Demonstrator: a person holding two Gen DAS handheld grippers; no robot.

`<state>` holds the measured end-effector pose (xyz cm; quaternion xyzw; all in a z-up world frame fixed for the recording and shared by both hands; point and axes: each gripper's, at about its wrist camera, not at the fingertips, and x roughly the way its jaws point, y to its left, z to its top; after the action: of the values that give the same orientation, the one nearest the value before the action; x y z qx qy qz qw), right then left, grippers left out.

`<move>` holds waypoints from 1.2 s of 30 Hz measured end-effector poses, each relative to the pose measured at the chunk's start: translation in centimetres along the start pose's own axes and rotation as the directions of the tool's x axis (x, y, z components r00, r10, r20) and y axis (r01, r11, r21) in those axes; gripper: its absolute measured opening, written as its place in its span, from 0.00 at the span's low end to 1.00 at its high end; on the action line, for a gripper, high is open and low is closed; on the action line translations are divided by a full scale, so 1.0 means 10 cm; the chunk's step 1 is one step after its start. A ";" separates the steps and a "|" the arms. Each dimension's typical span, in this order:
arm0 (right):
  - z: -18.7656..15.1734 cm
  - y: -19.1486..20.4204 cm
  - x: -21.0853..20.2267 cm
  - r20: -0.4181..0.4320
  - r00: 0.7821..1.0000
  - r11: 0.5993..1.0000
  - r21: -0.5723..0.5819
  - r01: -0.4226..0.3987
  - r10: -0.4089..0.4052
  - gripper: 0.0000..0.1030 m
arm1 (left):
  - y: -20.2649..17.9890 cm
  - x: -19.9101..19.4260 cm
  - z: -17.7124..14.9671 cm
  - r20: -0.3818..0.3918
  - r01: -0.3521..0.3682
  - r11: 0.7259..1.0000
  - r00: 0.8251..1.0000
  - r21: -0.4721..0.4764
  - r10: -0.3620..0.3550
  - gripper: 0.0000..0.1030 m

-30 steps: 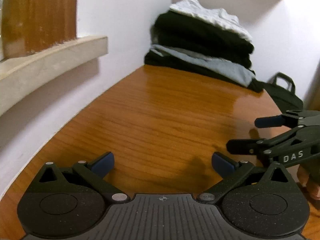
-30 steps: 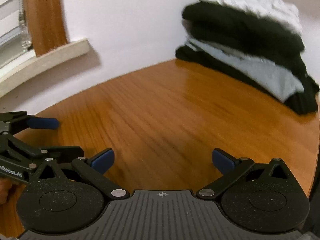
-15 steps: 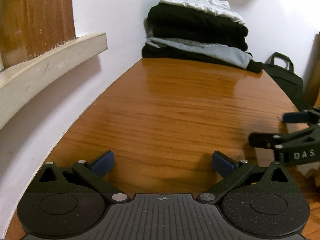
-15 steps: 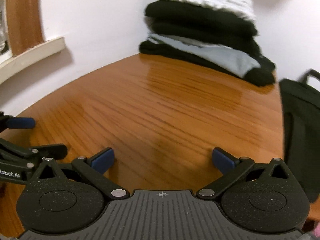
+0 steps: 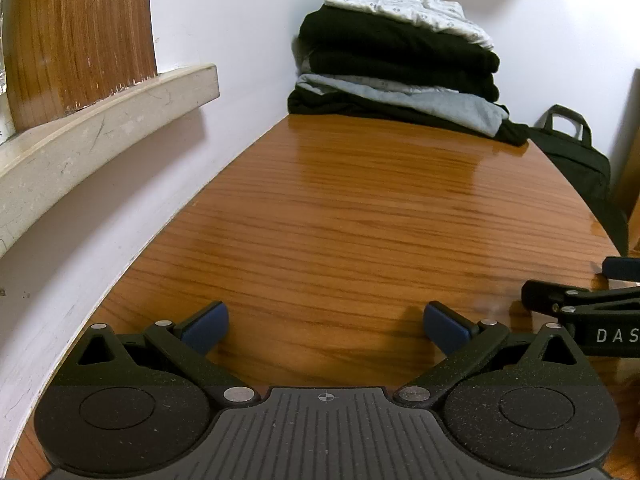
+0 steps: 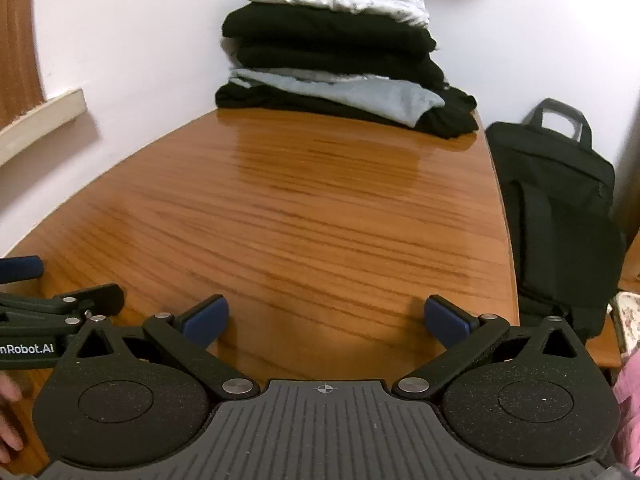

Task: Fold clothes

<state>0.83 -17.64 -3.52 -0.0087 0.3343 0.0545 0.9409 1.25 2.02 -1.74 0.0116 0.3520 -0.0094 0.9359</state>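
Observation:
A stack of folded clothes (image 5: 396,60) sits at the far end of the wooden table (image 5: 360,220), against the wall: black, grey and a white patterned piece on top. It also shows in the right wrist view (image 6: 340,52). My left gripper (image 5: 326,326) is open and empty, low over the near part of the table. My right gripper (image 6: 326,318) is open and empty beside it. Each gripper shows at the edge of the other's view, the right one in the left wrist view (image 5: 580,300) and the left one in the right wrist view (image 6: 60,304).
A black bag (image 6: 556,216) stands off the table's right edge. A white wall and a pale window sill (image 5: 100,132) run along the left side. A patterned item (image 6: 630,320) shows at the right, below the bag.
Both grippers have drawn back and turned to face the stack squarely. The right gripper has slid toward the right edge of the left view. Both stay open.

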 end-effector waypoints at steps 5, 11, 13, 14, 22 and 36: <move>0.00 0.01 -0.01 0.003 1.000 1.000 0.004 0.008 -0.008 1.00 | -0.01 0.00 0.00 0.000 0.000 1.000 1.000 0.000 0.000 1.00; 0.00 0.02 -0.01 0.002 1.000 1.000 0.011 0.015 -0.015 1.00 | -0.01 0.01 0.00 -0.001 0.001 1.000 1.000 0.003 -0.001 1.00; 0.00 0.02 -0.01 0.003 1.000 1.000 0.012 0.014 -0.014 1.00 | -0.01 0.01 0.00 -0.001 0.001 1.000 1.000 0.003 -0.001 1.00; 0.00 0.02 -0.01 0.003 1.000 1.000 0.012 0.014 -0.014 1.00 | -0.01 0.00 0.00 -0.001 0.001 1.000 1.000 0.003 -0.001 1.00; -0.01 0.00 0.00 0.003 1.000 1.000 0.011 0.007 -0.007 1.00 | -0.01 0.00 0.00 -0.002 0.001 1.000 1.000 0.004 -0.001 1.00; -0.03 0.00 0.00 0.005 1.000 1.000 0.011 0.005 -0.005 1.00 | -0.02 0.00 0.00 -0.002 0.001 1.000 1.000 0.003 -0.001 1.00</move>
<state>0.68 -17.67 -3.72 -0.0045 0.3322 0.0502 0.9419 1.24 1.85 -1.75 0.0129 0.3527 -0.0104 0.9356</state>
